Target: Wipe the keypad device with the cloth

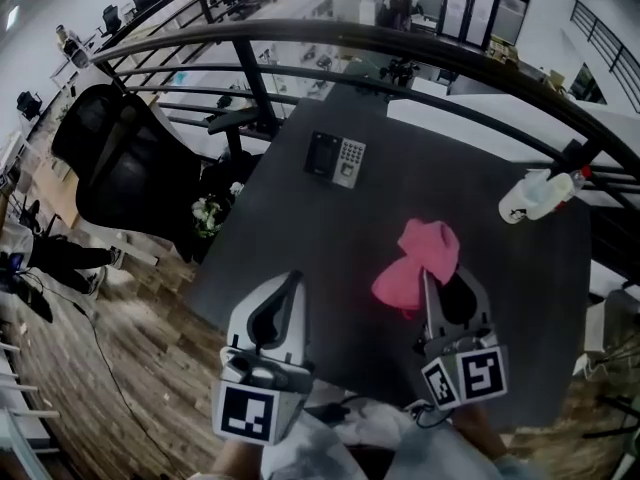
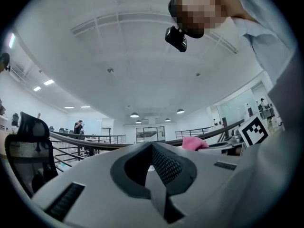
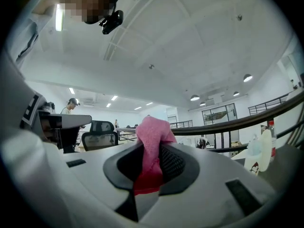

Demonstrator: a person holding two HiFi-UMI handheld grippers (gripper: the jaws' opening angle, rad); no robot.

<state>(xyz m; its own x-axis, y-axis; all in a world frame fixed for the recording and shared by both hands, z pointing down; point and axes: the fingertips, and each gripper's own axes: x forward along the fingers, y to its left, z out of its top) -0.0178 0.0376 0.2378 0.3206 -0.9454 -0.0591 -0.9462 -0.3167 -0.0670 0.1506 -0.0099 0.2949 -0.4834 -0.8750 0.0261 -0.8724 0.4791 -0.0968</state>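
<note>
Our left gripper [image 1: 292, 280] clenched empty, our right gripper [image 1: 430, 280] clamping the cloth [image 1: 425, 253], keypad device [image 1: 336, 159] well apart.

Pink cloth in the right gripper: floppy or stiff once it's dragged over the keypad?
Likely floppy: the pink cloth bunches in loose folds beyond the right gripper. Probably light, as thin fabric squeezed flat between the jaws. May fold under when pushed.

keypad device [image 1: 336, 159] behind cloth [image 1: 418, 265] on table [image 1: 300, 238]
</note>
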